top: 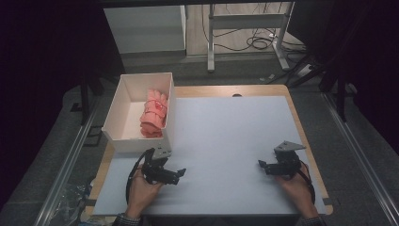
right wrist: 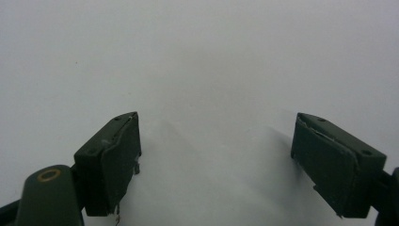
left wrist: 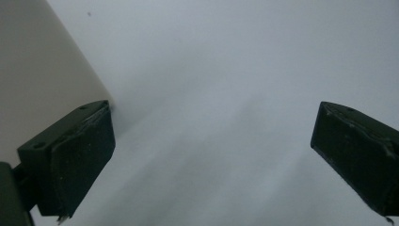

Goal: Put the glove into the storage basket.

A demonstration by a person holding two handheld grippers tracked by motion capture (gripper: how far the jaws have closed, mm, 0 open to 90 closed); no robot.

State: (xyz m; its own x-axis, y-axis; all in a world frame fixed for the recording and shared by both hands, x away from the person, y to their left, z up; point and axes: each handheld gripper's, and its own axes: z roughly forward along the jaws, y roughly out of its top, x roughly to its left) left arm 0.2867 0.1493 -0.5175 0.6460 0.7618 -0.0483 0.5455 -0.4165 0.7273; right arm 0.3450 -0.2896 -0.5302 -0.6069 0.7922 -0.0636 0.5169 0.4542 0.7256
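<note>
High view: one white box (top: 123,109) at ten o'clock holds one pink rolled cloth (top: 154,114). The left gripper (top: 181,173) and right gripper (top: 260,164) rest empty at six o'clock.

Left gripper view: jaws wide; the box wall (left wrist: 42,70) sits close, risking a knock.

Right gripper view: jaws wide over the bare mat (right wrist: 202,61).

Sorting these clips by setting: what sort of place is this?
Probably a lab or recording room: dark curtains around the table, loose cables on the floor, a white box holding pink cloth.
</note>
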